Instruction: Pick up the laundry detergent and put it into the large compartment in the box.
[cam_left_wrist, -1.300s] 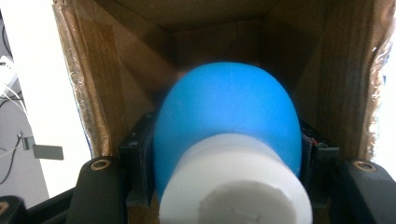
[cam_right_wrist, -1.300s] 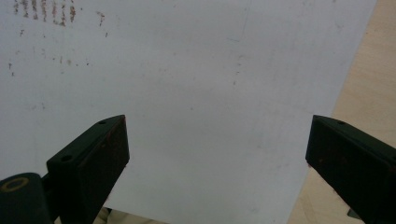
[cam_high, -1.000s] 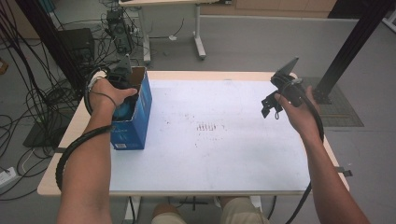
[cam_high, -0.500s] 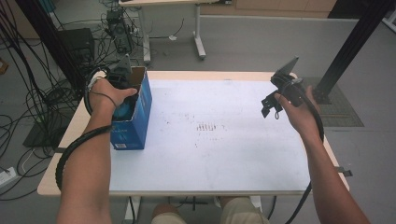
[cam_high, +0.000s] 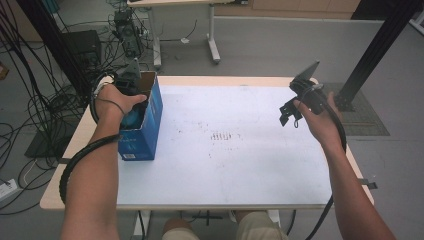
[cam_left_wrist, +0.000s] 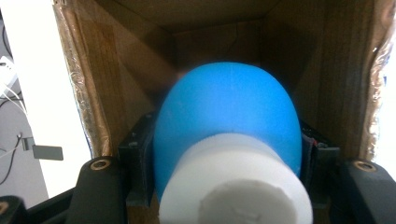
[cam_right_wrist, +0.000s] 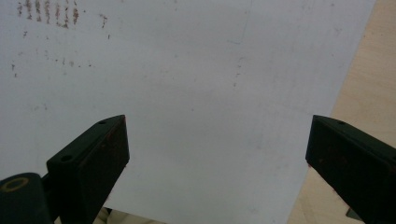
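**Left gripper has the blue bottle down in the box, and the box is free to tip**

Left gripper (cam_high: 131, 89) reaches into the open top of the blue cardboard box (cam_high: 145, 131) at the left edge of the table, its jaws clenched on a rounded blue plastic bottle with a white cap (cam_left_wrist: 227, 140). In the left gripper view the bottle sits squarely between the two black jaws, white cap towards the camera, blue body pointing down into the brown cardboard interior (cam_left_wrist: 140, 70). Whether the bottle touches the bottom of the box I cannot tell.

Right gripper (cam_right_wrist: 217, 154) hangs above the far right of the white table top (cam_high: 240, 165), well apart from the box, jaws spread wide with nothing between them.

What worries me from where I stand:

- The box stands close to the left rim of the table and nothing steadies it. A sideways tug from the left hand (cam_high: 114, 102) would likely slide it or topple it off the edge.
- The bottle's shoulder is smooth and curved. If the grip sits on that curve, I'd expect the bottle to squirt out of the jaws and drop into the box.
- The jaws and the bottle take up much of the opening. On a lift or a withdrawal, a jaw could catch the taped cardboard flap (cam_left_wrist: 74, 84) and carry the whole box up with it.
- The free gripper is too far off to brace the box quickly.
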